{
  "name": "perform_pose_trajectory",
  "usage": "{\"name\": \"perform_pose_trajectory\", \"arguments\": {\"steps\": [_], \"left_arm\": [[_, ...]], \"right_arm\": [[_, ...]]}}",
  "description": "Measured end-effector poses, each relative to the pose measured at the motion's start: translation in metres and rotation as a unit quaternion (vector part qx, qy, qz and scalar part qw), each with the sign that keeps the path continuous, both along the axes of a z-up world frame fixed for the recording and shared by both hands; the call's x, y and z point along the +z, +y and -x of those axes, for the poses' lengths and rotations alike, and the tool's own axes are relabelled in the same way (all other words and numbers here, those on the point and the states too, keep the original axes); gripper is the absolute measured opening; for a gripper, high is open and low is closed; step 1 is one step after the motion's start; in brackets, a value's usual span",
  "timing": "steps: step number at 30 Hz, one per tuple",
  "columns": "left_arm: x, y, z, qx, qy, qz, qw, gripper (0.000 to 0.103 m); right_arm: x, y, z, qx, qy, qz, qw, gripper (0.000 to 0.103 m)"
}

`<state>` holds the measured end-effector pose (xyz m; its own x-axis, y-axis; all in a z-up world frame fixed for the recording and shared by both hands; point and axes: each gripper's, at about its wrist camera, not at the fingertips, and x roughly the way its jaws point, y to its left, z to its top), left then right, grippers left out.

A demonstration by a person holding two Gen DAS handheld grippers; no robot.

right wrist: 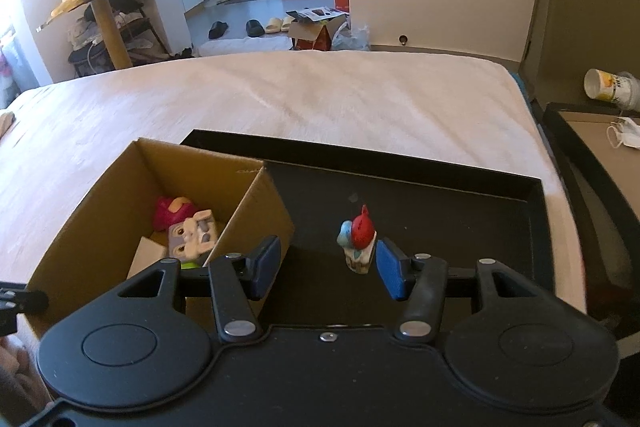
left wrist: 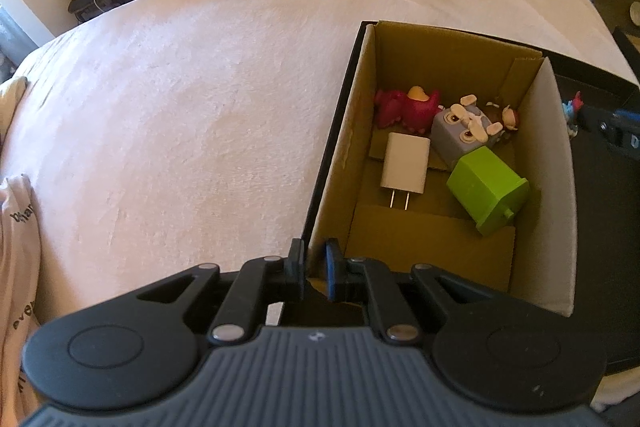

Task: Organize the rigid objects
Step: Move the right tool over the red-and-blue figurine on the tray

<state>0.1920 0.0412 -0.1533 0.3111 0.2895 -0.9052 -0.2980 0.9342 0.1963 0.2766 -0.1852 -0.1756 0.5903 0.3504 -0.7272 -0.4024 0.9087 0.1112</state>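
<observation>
Right gripper jaws apart, figurine just beside right pad; center on it, then close. Left gripper clamped on box wall, steadying.

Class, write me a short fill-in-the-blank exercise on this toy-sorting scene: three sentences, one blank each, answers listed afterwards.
1. The white charger lies inside the ___ box.
2. The block beside the charger is coloured ___.
3. The small figurine with the red top stands on the ___ tray, outside the box.

Missing words: cardboard; green; black
</observation>
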Motion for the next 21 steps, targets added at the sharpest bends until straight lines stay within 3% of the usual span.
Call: {"name": "perform_pose_trajectory", "arguments": {"steps": [13, 16, 18, 21], "left_arm": [[-0.003, -0.003, -0.003, 0.000, 0.005, -0.012, 0.9999, 0.011], [-0.003, -0.003, -0.002, 0.000, 0.004, -0.011, 0.9999, 0.011], [-0.002, -0.003, -0.002, 0.001, 0.003, -0.009, 0.9999, 0.011], [-0.001, -0.001, -0.001, 0.001, 0.002, -0.006, 1.0000, 0.011]], "right_arm": [[-0.030, 0.002, -0.033, -0.012, 0.014, -0.003, 1.000, 0.052], [-0.034, 0.004, -0.038, -0.015, 0.018, -0.002, 1.000, 0.042], [-0.036, 0.004, -0.042, -0.016, 0.026, 0.002, 1.000, 0.022], [-0.037, 0.001, -0.041, -0.018, 0.032, 0.005, 0.999, 0.019]]}}
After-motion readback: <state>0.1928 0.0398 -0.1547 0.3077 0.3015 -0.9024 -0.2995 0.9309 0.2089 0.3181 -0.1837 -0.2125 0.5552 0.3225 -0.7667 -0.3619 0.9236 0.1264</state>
